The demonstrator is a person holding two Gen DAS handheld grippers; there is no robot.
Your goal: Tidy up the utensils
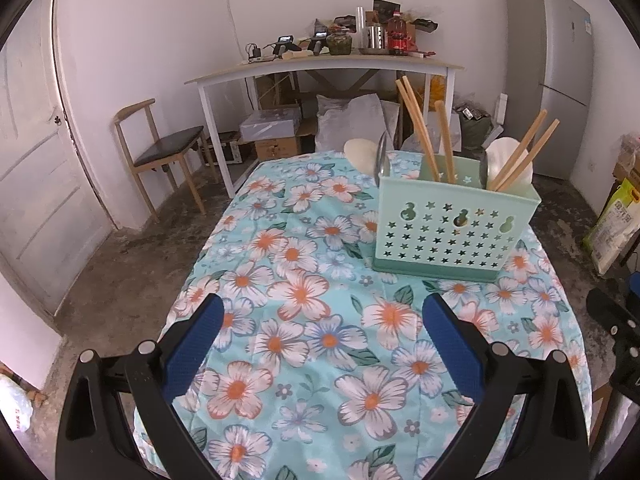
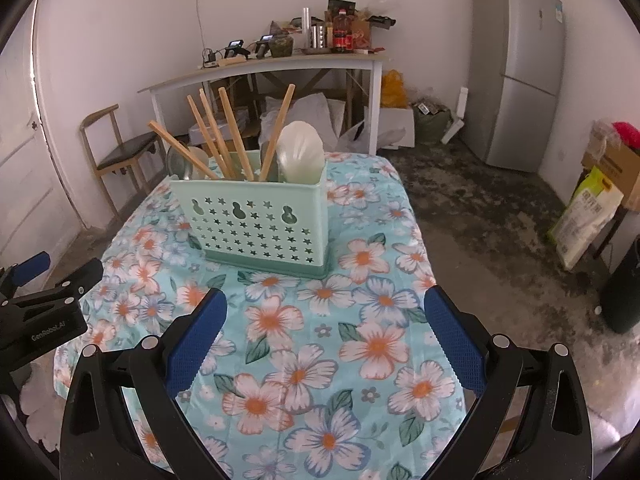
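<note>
A mint green utensil holder (image 1: 448,232) with star-shaped holes stands on the floral tablecloth (image 1: 304,320); it also shows in the right wrist view (image 2: 260,228). It holds several wooden chopsticks (image 2: 228,136), white spoons (image 2: 300,152) and metal spoons (image 1: 382,160). My left gripper (image 1: 324,312) is open and empty, hovering over the cloth, nearer than the holder and to its left. My right gripper (image 2: 326,308) is open and empty, just in front of the holder. The left gripper shows at the left edge of the right wrist view (image 2: 36,276).
A wooden chair (image 1: 160,152) and a door (image 1: 36,168) stand to the left. A white table (image 1: 320,68) with clutter is at the back wall, boxes beneath it. A fridge (image 2: 520,72) and bags (image 2: 588,216) stand on the right.
</note>
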